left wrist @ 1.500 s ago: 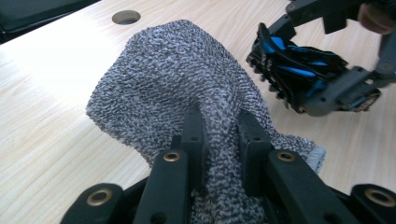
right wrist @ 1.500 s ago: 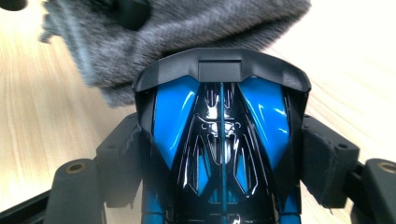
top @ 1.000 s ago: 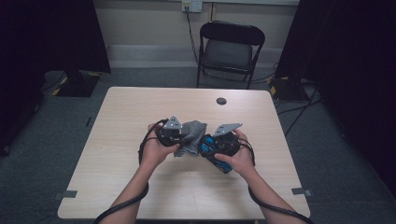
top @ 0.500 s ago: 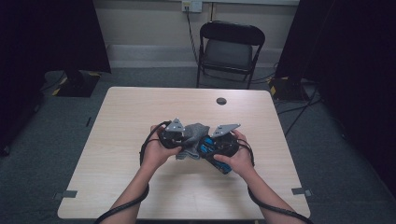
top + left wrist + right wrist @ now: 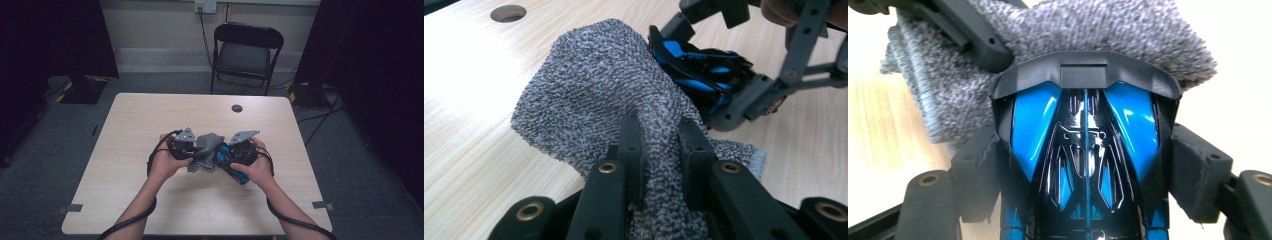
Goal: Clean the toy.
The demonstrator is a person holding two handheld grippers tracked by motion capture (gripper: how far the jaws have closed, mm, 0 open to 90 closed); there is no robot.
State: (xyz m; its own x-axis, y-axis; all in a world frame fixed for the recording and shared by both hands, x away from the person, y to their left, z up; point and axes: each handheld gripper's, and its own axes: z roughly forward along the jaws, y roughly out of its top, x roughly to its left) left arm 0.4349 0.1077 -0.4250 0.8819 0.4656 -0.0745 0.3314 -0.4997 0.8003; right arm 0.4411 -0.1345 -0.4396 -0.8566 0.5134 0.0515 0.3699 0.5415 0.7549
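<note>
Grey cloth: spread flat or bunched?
Bunched. The grey cloth humps up off the table, pinched between the left gripper jaws and draped against the blue toy car.

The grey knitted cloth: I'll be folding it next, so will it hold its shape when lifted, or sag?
The grey knitted cloth will probably sag: it bunches where the left gripper pinches it. Its nubbly weave likely resists slipping. It looks light.
</note>
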